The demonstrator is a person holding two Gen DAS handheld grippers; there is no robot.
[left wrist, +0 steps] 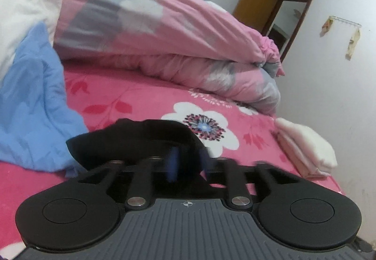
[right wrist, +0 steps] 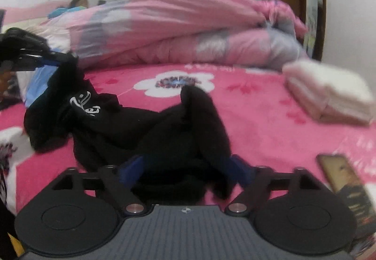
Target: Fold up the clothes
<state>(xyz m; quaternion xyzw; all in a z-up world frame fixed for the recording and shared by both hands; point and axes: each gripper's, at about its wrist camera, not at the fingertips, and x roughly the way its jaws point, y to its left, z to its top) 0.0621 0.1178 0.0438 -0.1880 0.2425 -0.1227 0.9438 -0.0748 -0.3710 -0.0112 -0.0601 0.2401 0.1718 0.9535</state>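
Observation:
A black garment (right wrist: 141, 123) with a white print lies crumpled on the pink floral bedsheet (right wrist: 258, 119). My left gripper (left wrist: 186, 161) is shut on an edge of the black garment (left wrist: 141, 140), its blue pads close together. In the right wrist view that left gripper (right wrist: 58, 60) holds a corner of the cloth lifted at the left. My right gripper (right wrist: 185, 168) is open, its blue pads wide apart. A bunched part of the garment sits between the fingers and hangs over the right one.
A rolled pink quilt (right wrist: 188, 25) runs across the back of the bed. A blue cloth (left wrist: 30, 107) lies at the left, a folded pale stack (right wrist: 329, 95) at the right edge, and a phone (right wrist: 345, 184) at the near right. A person (right wrist: 78, 2) lies far back.

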